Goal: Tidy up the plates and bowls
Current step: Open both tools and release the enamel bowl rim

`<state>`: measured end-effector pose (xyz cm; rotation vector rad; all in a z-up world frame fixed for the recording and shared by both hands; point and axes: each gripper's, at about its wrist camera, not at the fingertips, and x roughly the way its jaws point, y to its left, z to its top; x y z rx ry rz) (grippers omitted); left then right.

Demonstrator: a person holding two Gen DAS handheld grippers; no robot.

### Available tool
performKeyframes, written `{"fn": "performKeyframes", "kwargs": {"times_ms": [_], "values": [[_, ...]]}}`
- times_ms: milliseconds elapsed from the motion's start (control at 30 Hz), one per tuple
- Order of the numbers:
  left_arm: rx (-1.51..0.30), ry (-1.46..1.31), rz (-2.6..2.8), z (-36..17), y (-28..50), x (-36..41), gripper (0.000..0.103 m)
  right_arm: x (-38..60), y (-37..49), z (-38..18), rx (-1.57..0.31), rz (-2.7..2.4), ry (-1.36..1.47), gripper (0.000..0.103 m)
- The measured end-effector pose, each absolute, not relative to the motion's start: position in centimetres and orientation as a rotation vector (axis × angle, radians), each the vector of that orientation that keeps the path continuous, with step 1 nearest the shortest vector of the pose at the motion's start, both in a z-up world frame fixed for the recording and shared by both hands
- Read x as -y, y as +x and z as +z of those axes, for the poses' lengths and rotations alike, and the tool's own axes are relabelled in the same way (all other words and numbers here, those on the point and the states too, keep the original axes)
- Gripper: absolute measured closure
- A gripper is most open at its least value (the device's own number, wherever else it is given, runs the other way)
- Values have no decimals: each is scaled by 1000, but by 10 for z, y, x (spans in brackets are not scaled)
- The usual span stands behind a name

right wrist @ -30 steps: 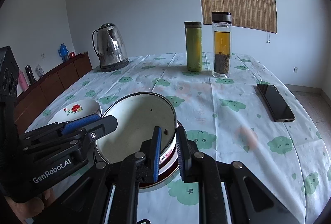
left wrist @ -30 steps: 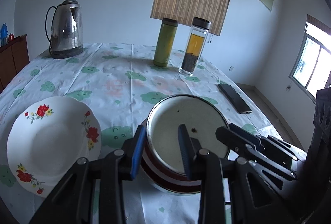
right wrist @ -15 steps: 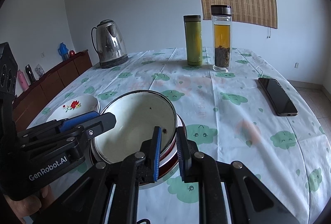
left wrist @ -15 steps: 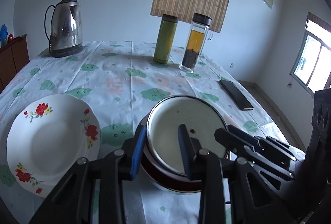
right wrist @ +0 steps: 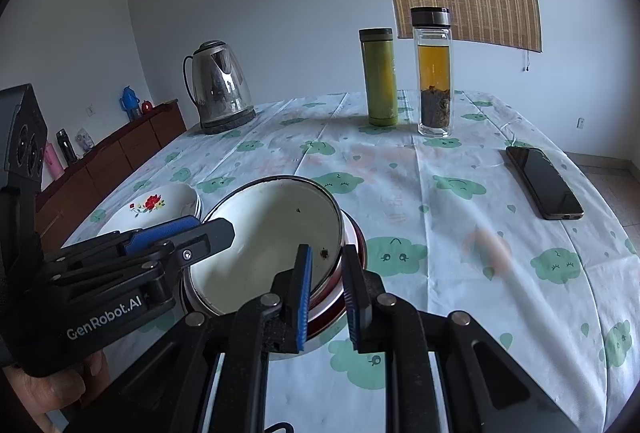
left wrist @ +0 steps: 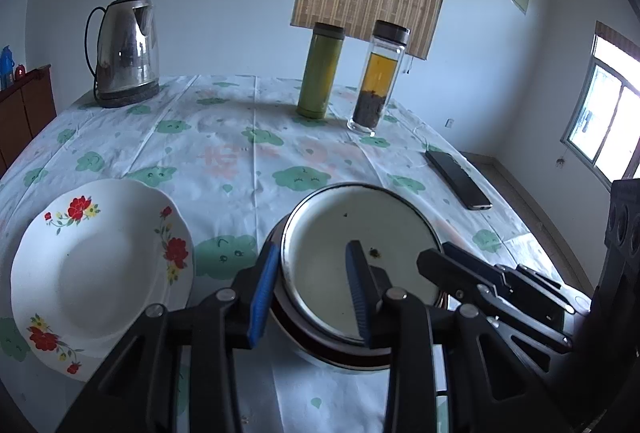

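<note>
Both tongs hold the rim of one enamel bowl (left wrist: pixel 356 265) from opposite sides. Left tongs (left wrist: pixel 310 291) stand fairly narrow, one blue pad outside the wall and one inside, closed on the near-left rim. Right tongs (right wrist: pixel 325 295) are narrower, pinching the near-right rim, with the inner pad against the cream interior.

Location: the bowl sits tilted inside a second, red-banded bowl (right wrist: pixel 354 237) on the bench (right wrist: pixel 440 193), near the front edge. A flowered plate (left wrist: pixel 100 265) lies just beside the pair on the left; the right view suggests more than one plate stacked there, though this cannot be confirmed.

Other items: kettle (left wrist: pixel 124 49), green flask (left wrist: pixel 320 69), glass tea bottle (left wrist: pixel 378 77) and phone (right wrist: pixel 542 181) stand well apart, toward the far side and the right.

Risks, as judged:
- Enamel is smooth, and each hold covers only a thin strip of rim. Uneven lifting between the two hands could twist the bowl out of one set of pads.
- The nested bowls may bind, so the lower one could rise and then drop.
- A sideways carry toward the plate could strike its raised edge and chip it.
</note>
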<state>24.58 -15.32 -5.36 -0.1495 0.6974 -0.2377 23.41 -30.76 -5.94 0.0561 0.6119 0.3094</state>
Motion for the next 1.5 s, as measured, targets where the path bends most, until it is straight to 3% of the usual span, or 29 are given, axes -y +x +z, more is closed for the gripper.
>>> {"fn": "performKeyframes", "kwargs": {"times_ms": [833,900,1067,1500], "values": [[-687,-159,-251,-52,246,153,65,318,238,-62,-585,292,96,84],[-688,-163,-248,-53,246,152,62,319,238,-63,-585,291,94,83],[-691,-156,-249,-54,246,152,59,323,240,-66,-589,275,107,67],[-705,-129,-242,-59,247,156,51,326,240,-68,-574,282,117,66]]}}
